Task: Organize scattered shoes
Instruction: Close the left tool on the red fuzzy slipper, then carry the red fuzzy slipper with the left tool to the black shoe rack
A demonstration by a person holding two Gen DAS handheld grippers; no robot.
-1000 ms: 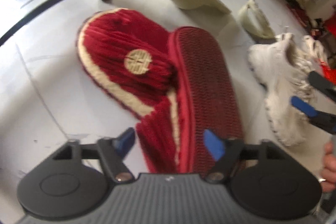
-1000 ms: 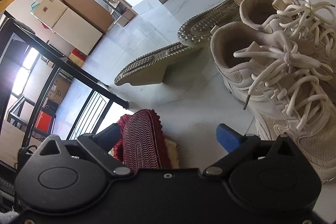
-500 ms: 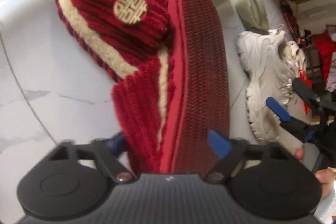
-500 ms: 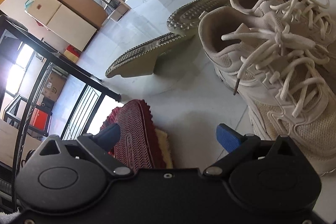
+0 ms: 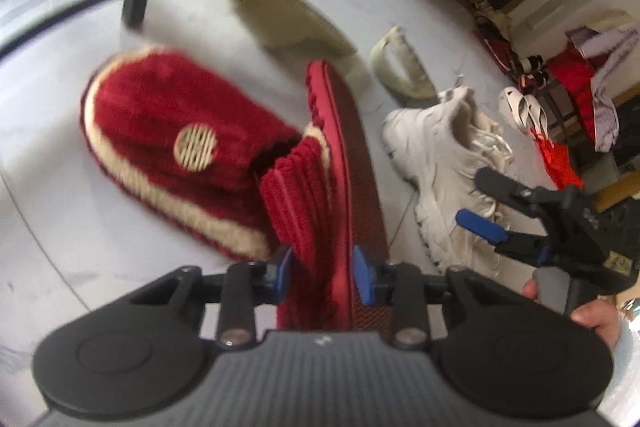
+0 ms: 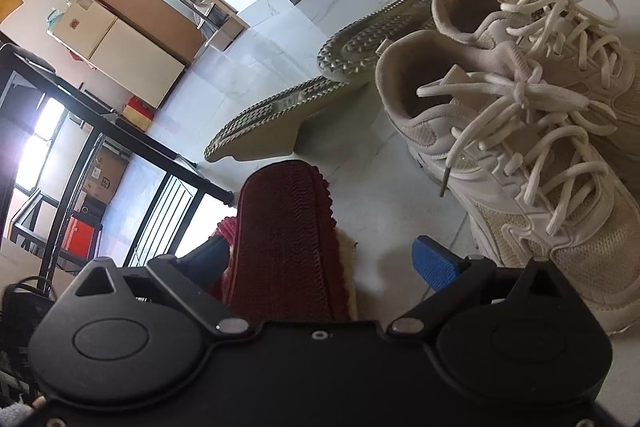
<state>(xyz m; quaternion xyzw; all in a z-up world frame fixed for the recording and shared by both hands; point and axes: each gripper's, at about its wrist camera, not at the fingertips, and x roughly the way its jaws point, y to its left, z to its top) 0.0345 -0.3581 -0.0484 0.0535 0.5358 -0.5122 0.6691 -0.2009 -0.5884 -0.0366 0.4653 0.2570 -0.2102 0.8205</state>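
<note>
Our left gripper (image 5: 322, 269) was clamped on the tipped slipper (image 5: 336, 187), which stood on edge with its sole (image 6: 284, 239) toward our right gripper (image 6: 320, 263), whose fingers were spread wide and held nothing. Only the left view showed the second slipper (image 5: 176, 147) lying flat on the floor (image 5: 60, 247) just beside it. Only the right view showed both sneakers (image 6: 520, 115) laced, with upturned beige sandals (image 6: 320, 87) beyond.
</note>
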